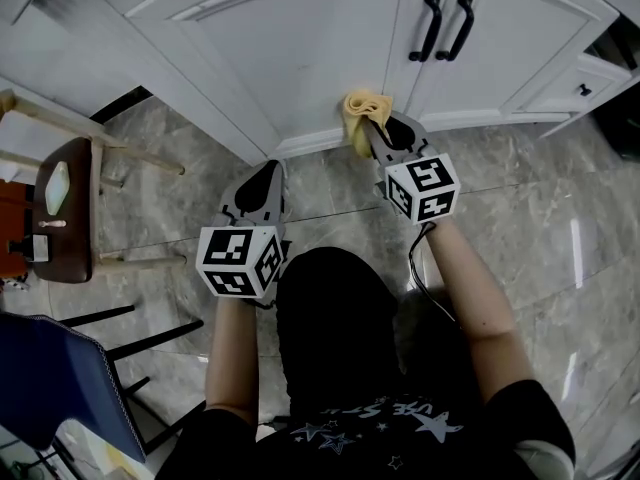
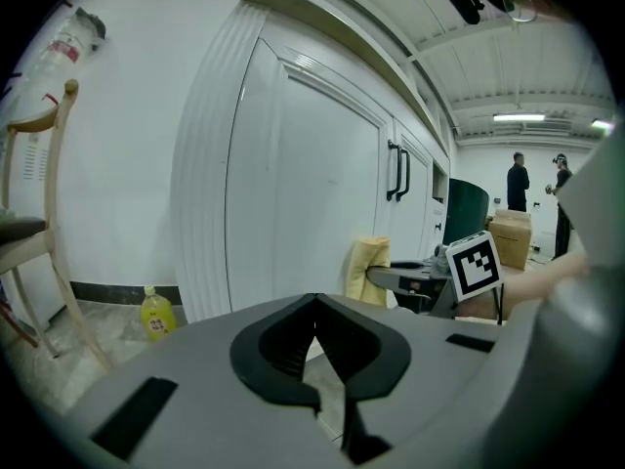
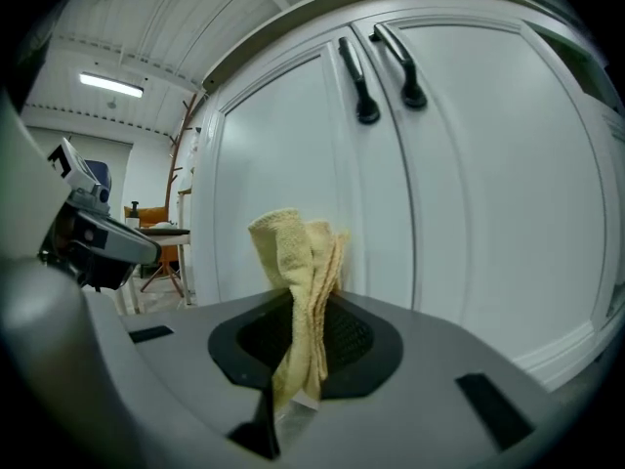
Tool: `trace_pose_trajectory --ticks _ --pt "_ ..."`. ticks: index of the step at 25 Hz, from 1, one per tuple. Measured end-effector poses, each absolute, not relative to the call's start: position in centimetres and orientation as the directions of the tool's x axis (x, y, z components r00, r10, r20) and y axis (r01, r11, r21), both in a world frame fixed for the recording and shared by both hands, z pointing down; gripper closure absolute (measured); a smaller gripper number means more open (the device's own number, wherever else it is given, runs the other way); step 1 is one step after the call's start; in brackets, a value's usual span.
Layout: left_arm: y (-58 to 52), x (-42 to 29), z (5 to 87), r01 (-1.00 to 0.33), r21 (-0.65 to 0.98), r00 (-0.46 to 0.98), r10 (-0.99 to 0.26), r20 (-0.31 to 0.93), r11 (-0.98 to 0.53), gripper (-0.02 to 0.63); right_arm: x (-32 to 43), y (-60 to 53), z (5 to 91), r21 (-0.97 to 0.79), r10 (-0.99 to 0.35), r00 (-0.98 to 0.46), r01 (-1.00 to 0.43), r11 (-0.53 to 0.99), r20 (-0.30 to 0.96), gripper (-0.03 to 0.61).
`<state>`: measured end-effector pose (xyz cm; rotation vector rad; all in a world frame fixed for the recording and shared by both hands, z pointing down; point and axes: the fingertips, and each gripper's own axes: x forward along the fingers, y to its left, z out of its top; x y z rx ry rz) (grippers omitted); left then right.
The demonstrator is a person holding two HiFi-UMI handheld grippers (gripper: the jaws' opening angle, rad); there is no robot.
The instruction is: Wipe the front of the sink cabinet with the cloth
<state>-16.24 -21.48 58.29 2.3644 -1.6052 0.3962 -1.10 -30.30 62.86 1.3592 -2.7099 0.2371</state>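
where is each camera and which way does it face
Head view: on the person's head, facing steeply down at the floor and cabinet; shows both forearms, the left hand-held gripper and right hand-held gripper.
Left gripper view: rides its hand-held gripper, facing along the cabinet over shut, empty jaws; shows the right one.
Right gripper view: rides its hand-held gripper, facing the cabinet over jaws shut on the cloth; shows the left one.
Shared: all show the cloth and handles.
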Motion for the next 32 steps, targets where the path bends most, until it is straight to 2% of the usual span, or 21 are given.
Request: trace_pose_trajectory --ticks 18,22,32 --pt "-23.0 -14.5 59.1 -0.919 0.062 0.383 -0.846 0.371 -0.389 0.597 7.1 -30.3 62.8 -0.127 -0.871 -0.464 -0.885 0.448 0.16 0.515" --pt "-22.4 -16.8 60.1 -0.936 0.073 0.345 -0.857 0.384 -0.344 0.597 4.0 -28.7 63.1 -0.093 -0.83 -0.531 -0.847 0.523 0.172 0.515" --pt "-20.6 -22.4 63.0 -0.963 0.094 0.269 -0.867 0.42 -0.254 0.597 -9.5 -26.6 66.1 -0.044 -0.639 -0.741 -0.659 0.751 0.207 0.515"
